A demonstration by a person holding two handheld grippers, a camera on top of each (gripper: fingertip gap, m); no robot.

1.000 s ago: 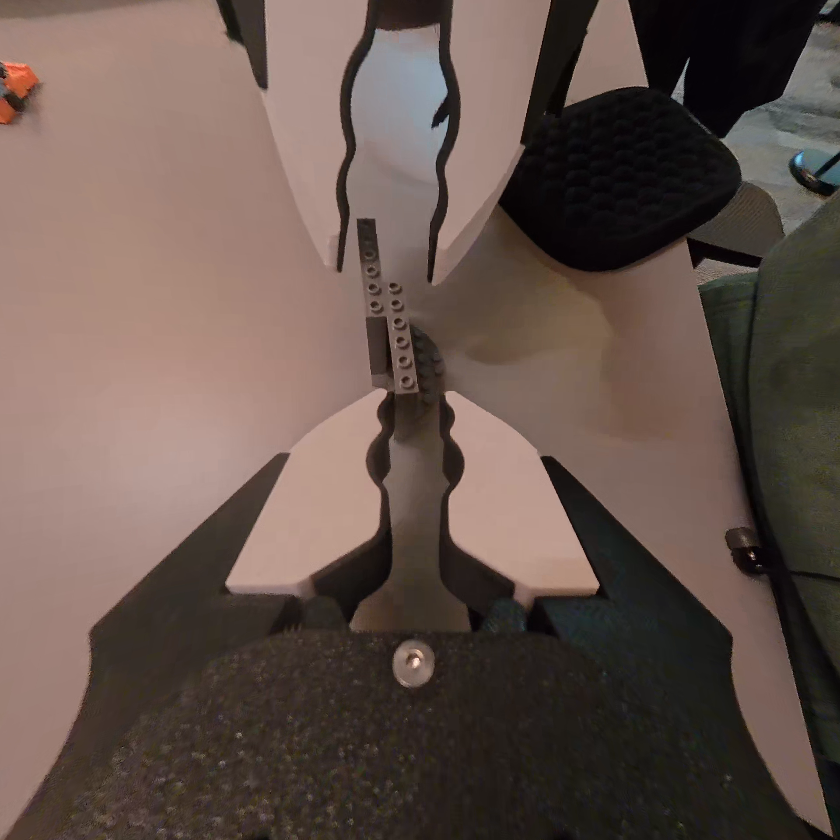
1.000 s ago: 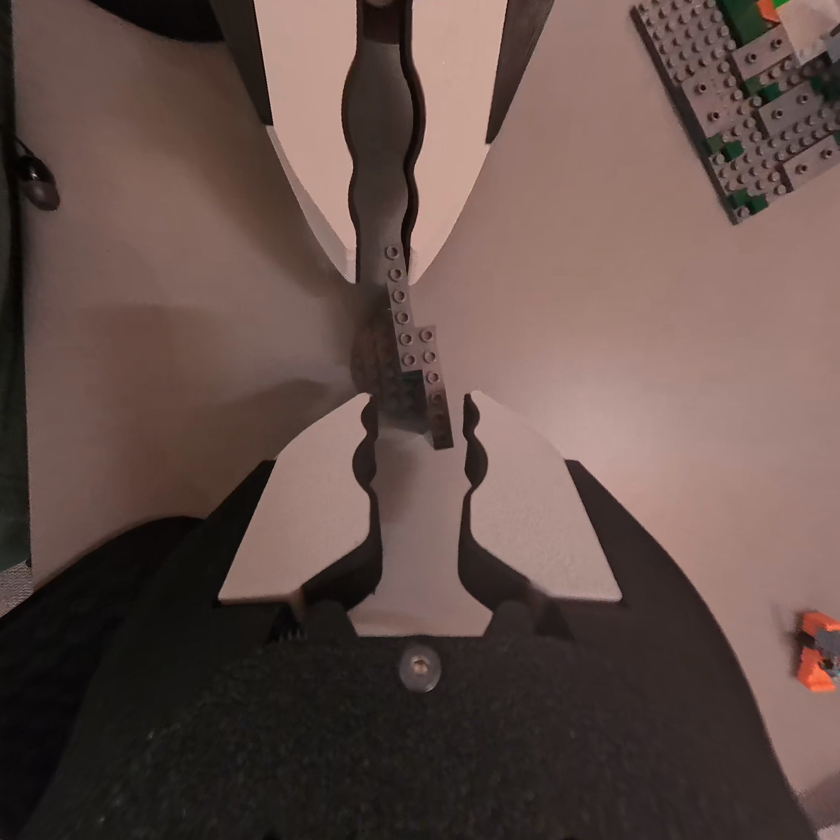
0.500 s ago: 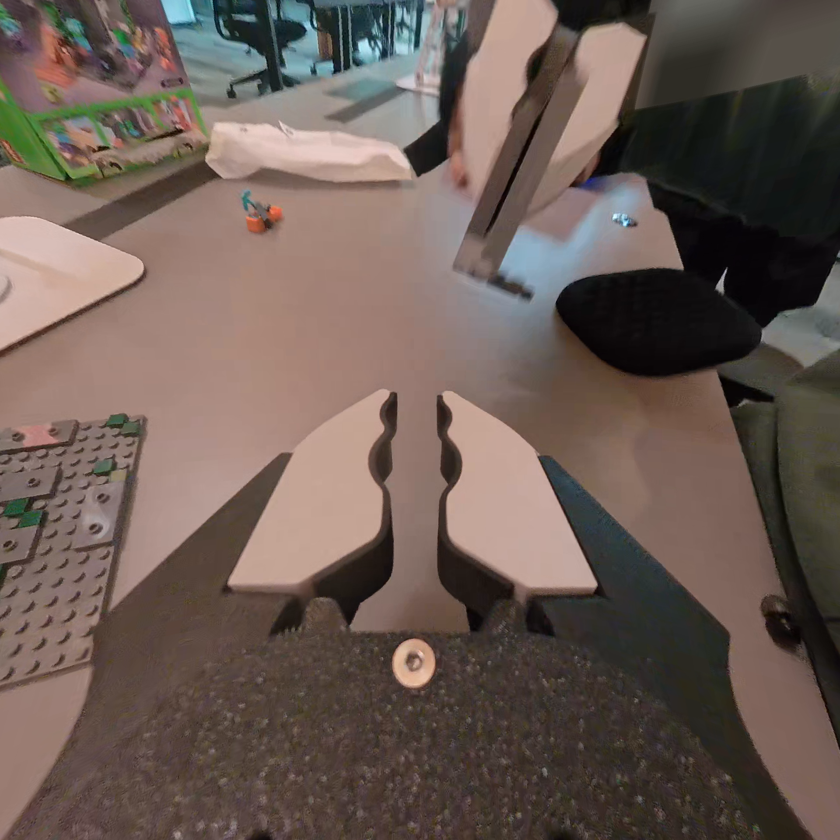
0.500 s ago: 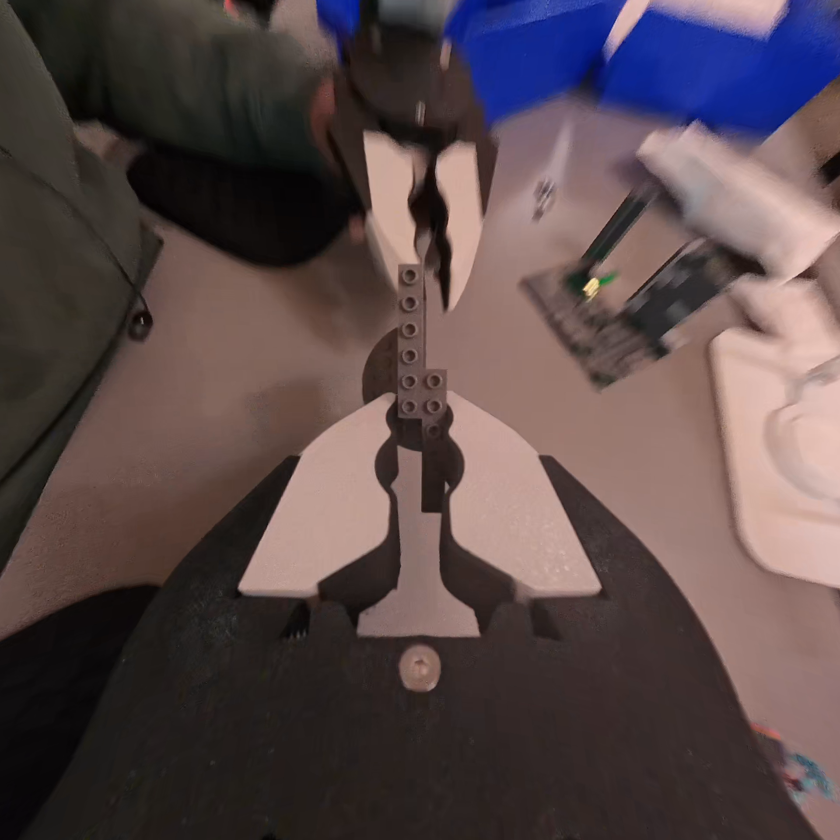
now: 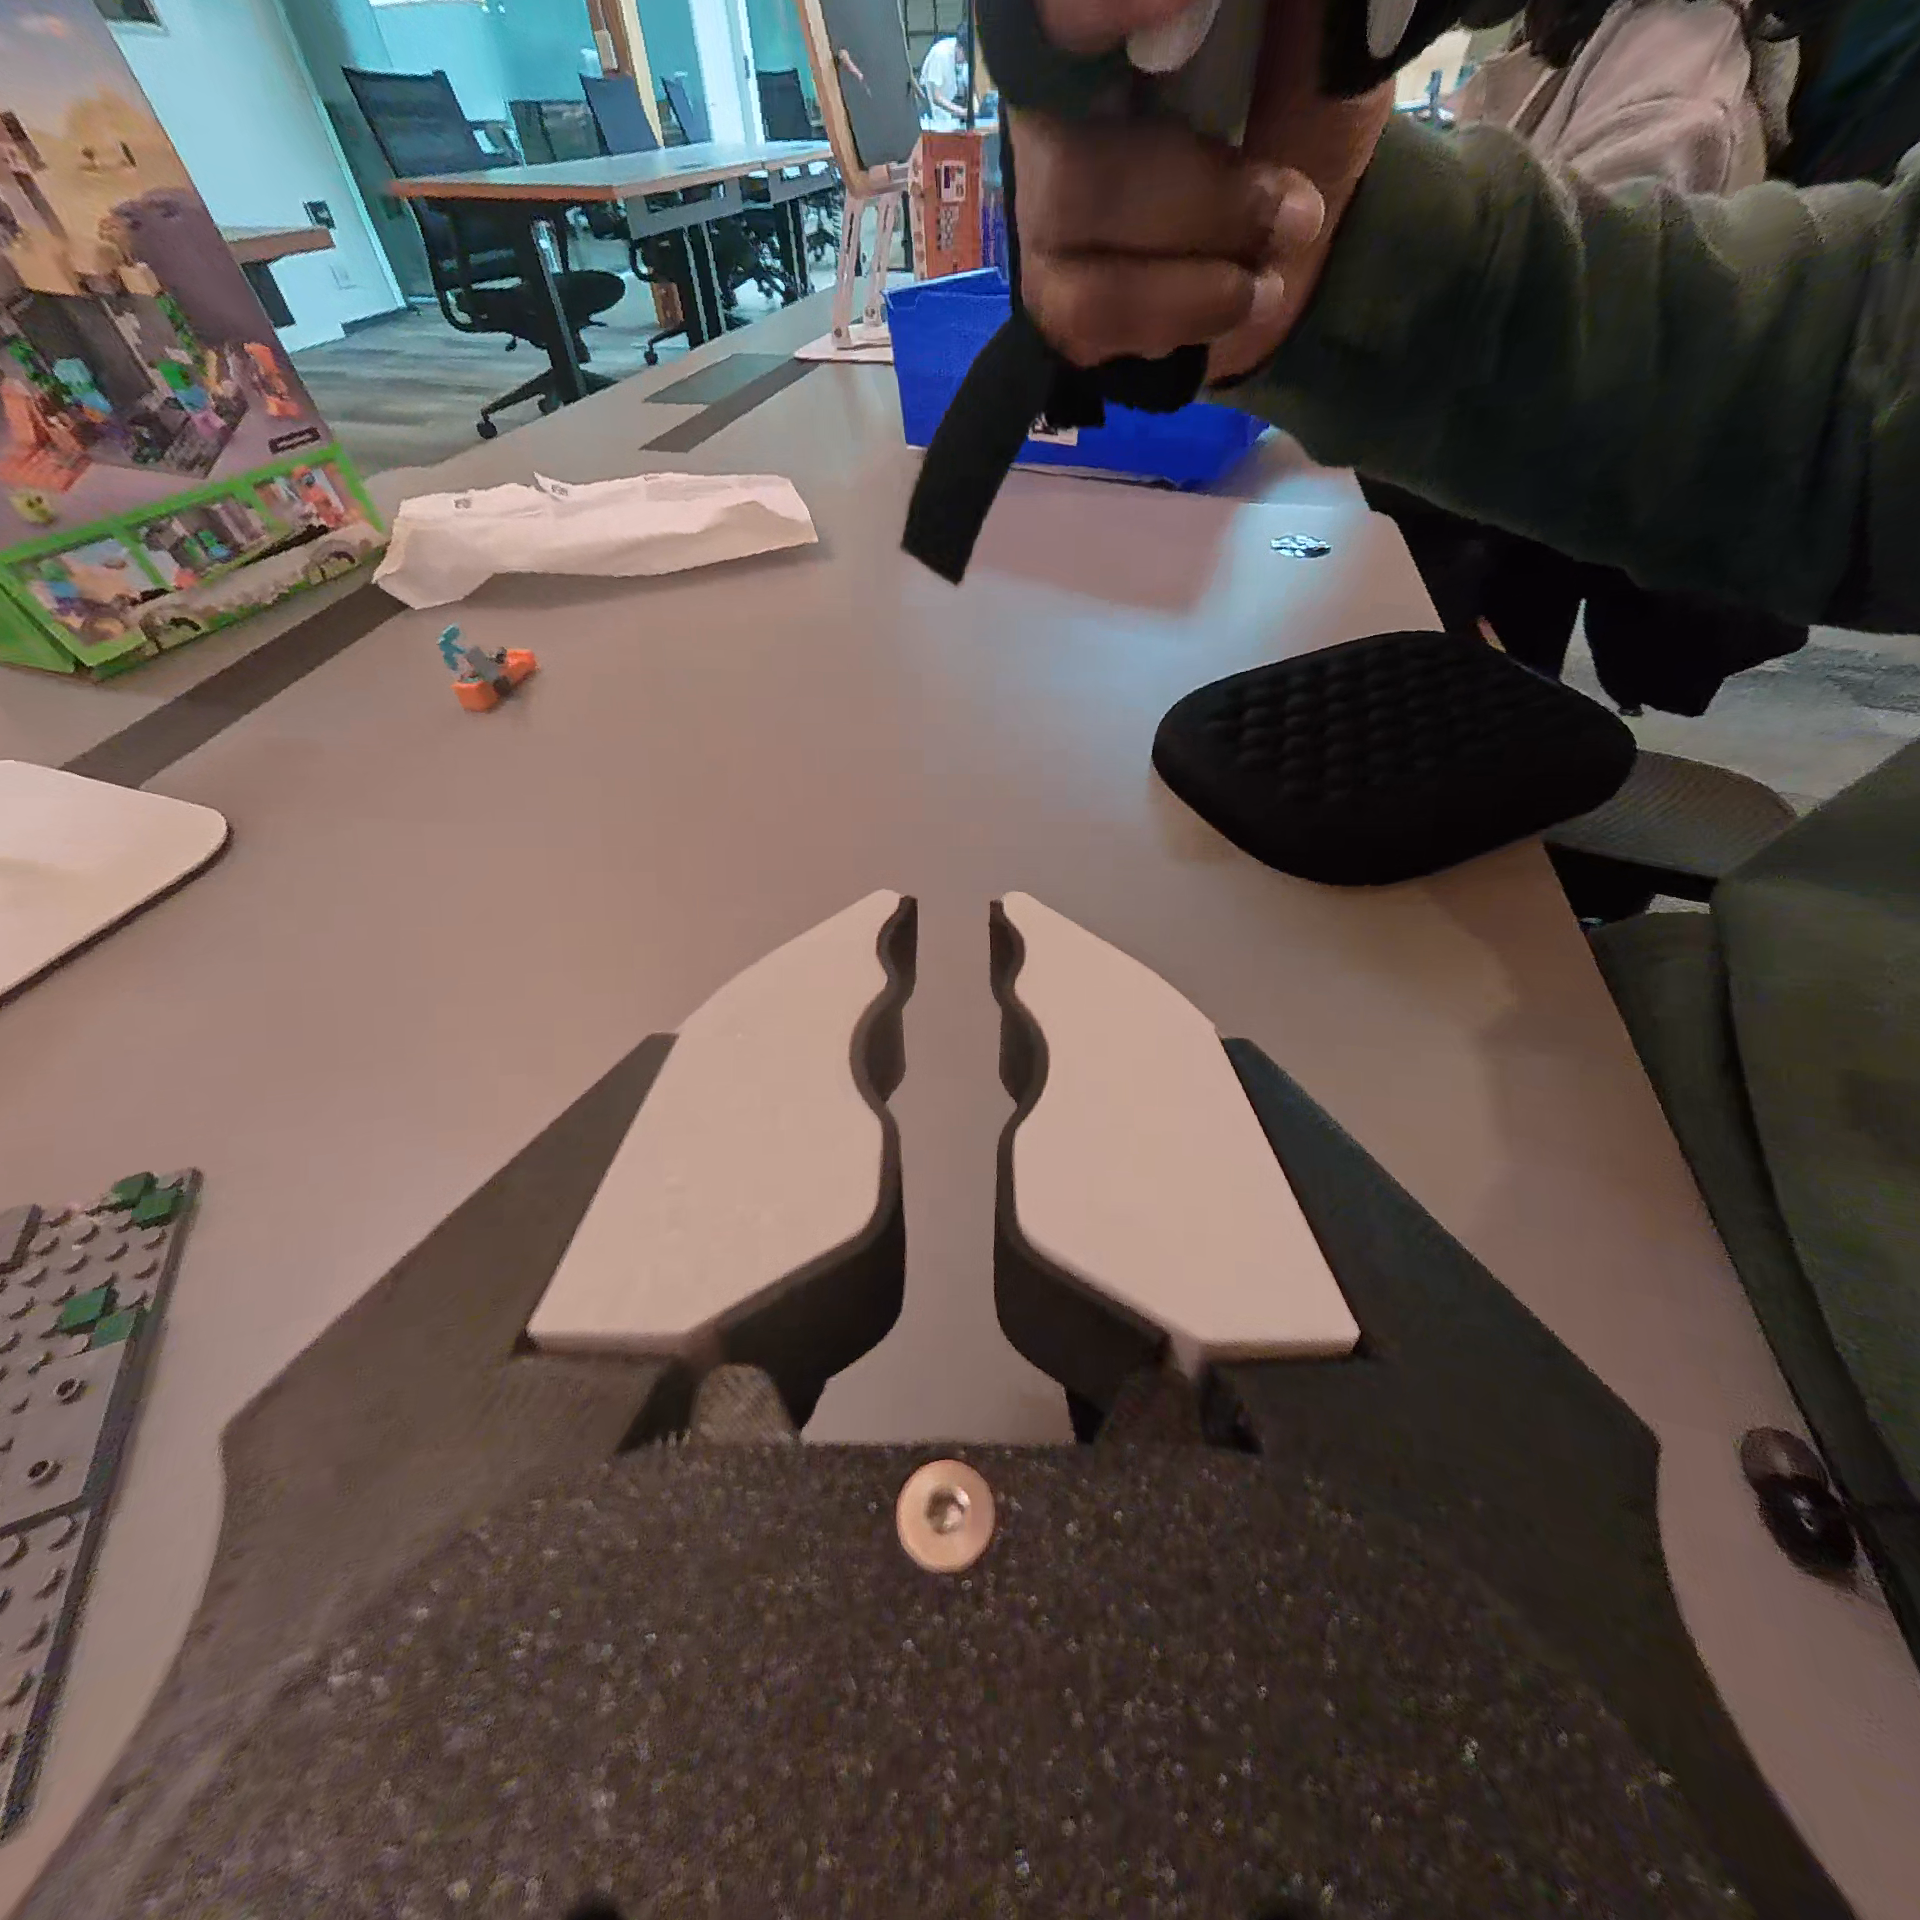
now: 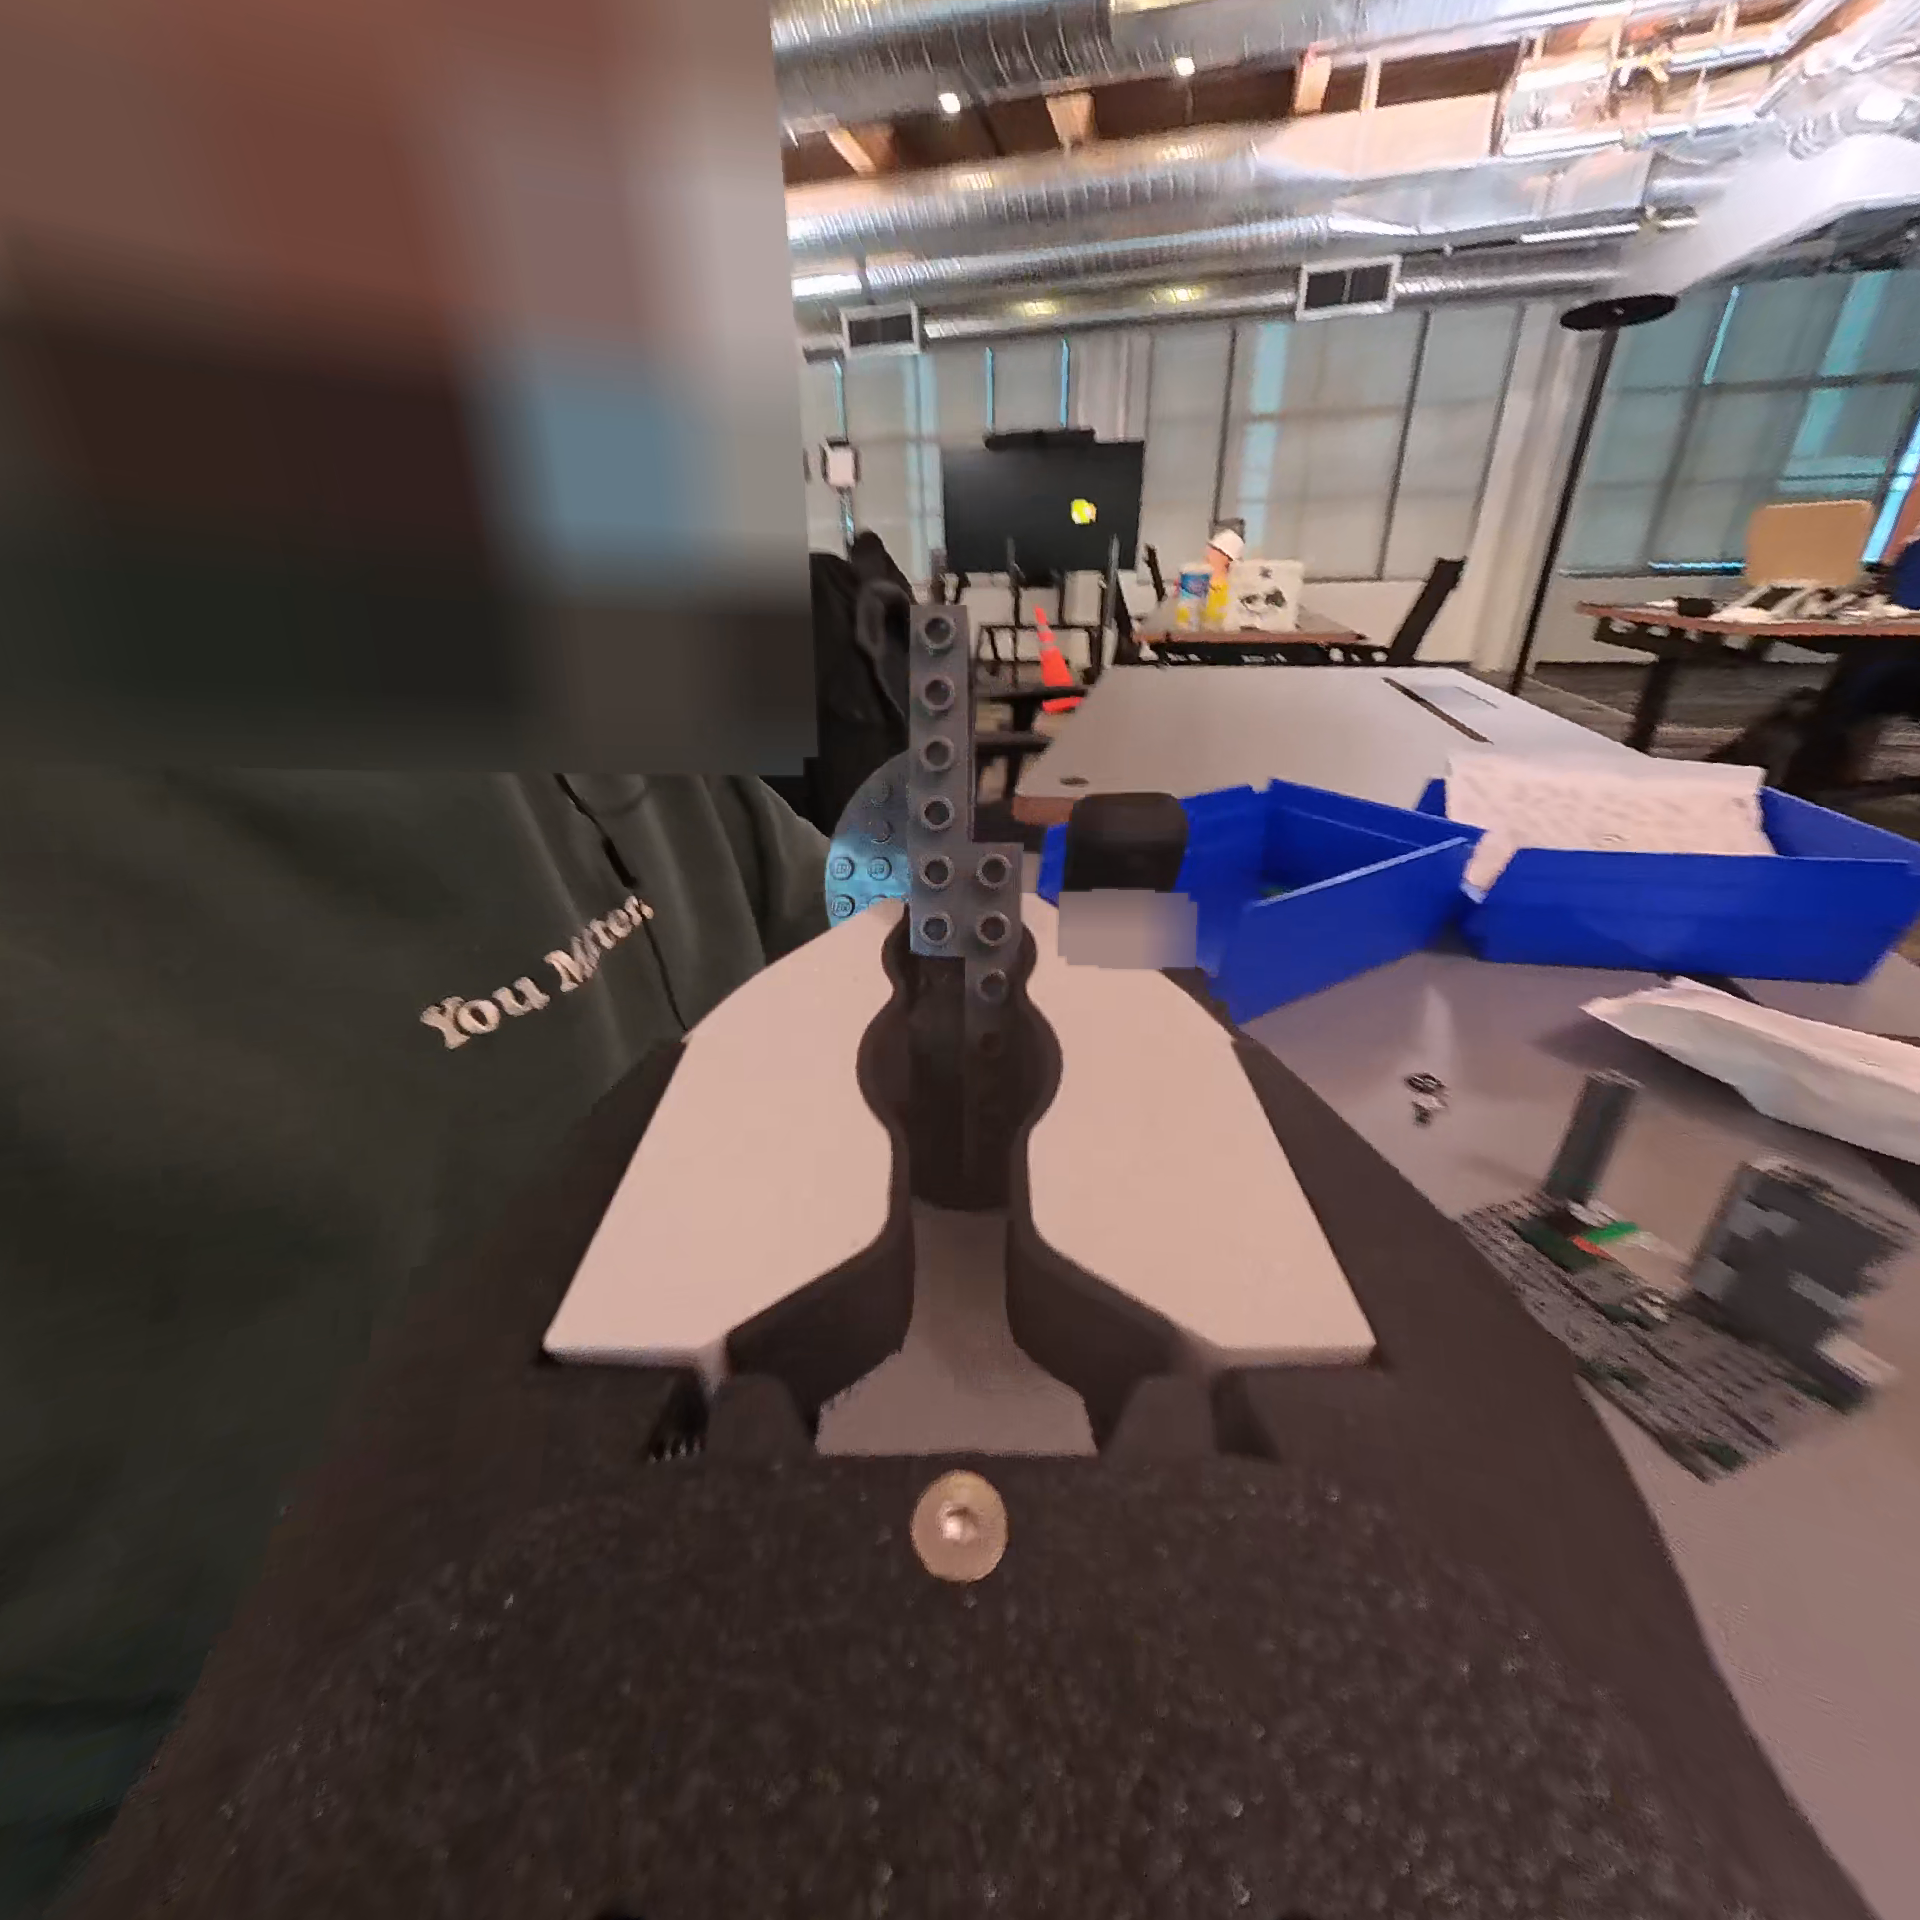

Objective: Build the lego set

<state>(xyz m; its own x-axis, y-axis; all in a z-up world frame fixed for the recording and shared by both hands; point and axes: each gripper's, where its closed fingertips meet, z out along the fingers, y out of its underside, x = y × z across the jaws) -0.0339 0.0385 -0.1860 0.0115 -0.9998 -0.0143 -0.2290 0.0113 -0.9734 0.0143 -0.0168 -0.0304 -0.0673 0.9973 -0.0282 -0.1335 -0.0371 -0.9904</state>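
At far left of the left wrist view, a lego box (image 5: 156, 436) stands on the grey surface (image 5: 727, 810), with a white pad (image 5: 83, 862) nearer and the corner of a grey studded baseplate (image 5: 73, 1382) at the frame edge. Right of the box lie a crumpled white bag (image 5: 592, 530) and a small orange-and-teal lego piece (image 5: 488, 670). Centre: left gripper (image 5: 953, 914), jaws released, narrow gap, nothing held, hovering over bare surface. Above it, a hand (image 5: 1153, 208) in a green sleeve grips a handle, black strap dangling. Blue bin (image 5: 966, 353) behind; black armrest pad (image 5: 1392, 753) at right edge of the surface

Right wrist view: green sweatshirt (image 6: 312, 1039) fills the left. Centre, right gripper (image 6: 958, 935) raised off the surface, jaws clenched on a grey lego assembly (image 6: 951, 821) – long studded strip standing upright, shorter strip beside it, rounded plate behind. Right: blue bins (image 6: 1558, 894), white bag (image 6: 1766, 1049), blurred baseplate build (image 6: 1683, 1309) on the surface
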